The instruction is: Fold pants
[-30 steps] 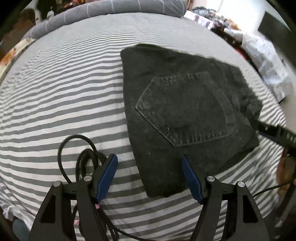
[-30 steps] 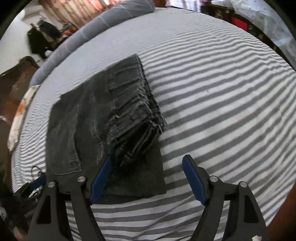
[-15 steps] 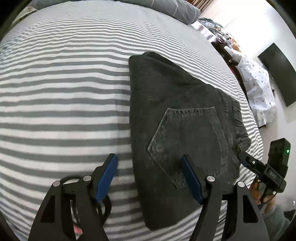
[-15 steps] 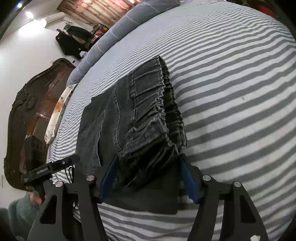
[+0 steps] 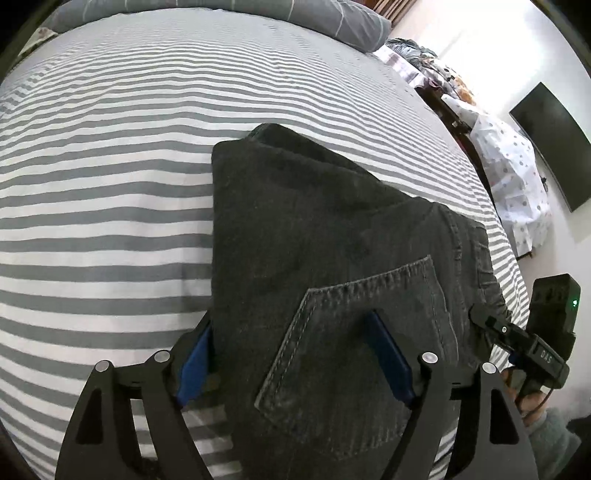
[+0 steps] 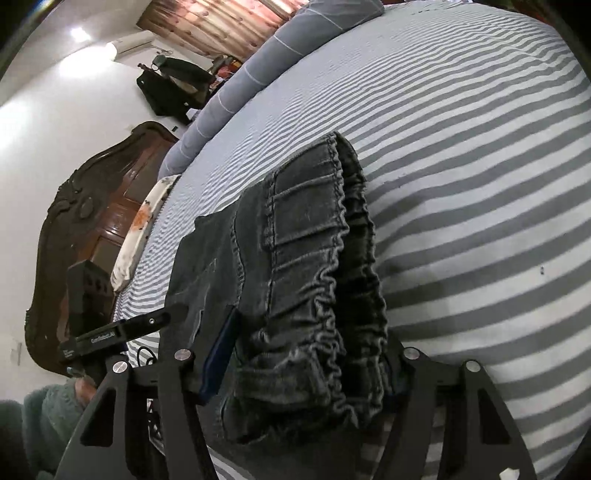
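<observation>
One wide bed (image 5: 110,147) in grey and white stripes is filling both views, with a grey pillow (image 5: 332,22) lying along its far edge. Dark folded pants (image 5: 332,240) are lying flat on the sheet, back pocket (image 5: 369,332) facing up and the gathered waistband (image 6: 332,277) sitting at one end. Left tongs (image 5: 291,362) are straddling the near side edge of the pants, jaws opening, blue pads not pressing the cloth. Right tongs (image 6: 299,365) are closing around the bunched waistband end, pads gripping the denim.
</observation>
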`<state>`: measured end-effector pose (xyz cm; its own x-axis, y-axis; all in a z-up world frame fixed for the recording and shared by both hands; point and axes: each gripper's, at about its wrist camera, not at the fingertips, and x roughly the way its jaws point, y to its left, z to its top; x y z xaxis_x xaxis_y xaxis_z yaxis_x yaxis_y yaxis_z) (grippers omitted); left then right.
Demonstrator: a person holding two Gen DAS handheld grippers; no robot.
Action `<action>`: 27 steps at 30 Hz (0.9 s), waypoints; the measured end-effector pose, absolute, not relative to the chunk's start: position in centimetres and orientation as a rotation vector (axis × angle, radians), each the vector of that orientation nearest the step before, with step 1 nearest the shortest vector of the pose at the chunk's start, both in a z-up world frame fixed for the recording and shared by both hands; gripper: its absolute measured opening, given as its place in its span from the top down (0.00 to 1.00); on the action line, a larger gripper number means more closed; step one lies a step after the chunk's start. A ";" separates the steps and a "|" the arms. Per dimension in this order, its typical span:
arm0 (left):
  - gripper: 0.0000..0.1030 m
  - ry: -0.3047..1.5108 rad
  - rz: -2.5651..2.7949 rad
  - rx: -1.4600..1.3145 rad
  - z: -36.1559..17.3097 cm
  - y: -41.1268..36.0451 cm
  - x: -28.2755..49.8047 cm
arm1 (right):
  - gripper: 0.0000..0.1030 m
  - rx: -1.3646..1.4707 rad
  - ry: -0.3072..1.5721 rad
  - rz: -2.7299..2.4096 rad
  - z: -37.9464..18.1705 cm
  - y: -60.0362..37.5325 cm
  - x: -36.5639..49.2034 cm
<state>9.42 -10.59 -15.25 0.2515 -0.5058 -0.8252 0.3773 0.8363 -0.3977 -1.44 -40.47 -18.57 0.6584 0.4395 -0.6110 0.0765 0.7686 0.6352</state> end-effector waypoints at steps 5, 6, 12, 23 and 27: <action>0.24 1.192 -0.634 -0.124 -15.0 -9.7 8.2 | 0.40 0.668 0.843 0.235 -18.5 -40.4 -1.8; 0.24 1.202 -0.638 -0.132 -14.9 -9.4 8.0 | 0.40 0.669 0.844 0.235 -18.5 -40.7 -2.0; 0.46 1.263 -0.622 -0.189 -14.9 -7.6 8.3 | 0.40 0.672 0.844 0.233 -18.7 -40.6 -1.8; 0.61 1.310 -0.678 -0.257 -14.8 -7.8 9.2 | 0.40 0.681 0.845 0.225 -18.8 -40.2 -1.4; 0.56 1.307 -0.679 -0.250 -15.0 -8.3 9.7 | 0.40 0.680 0.845 0.219 -18.9 -40.0 -1.3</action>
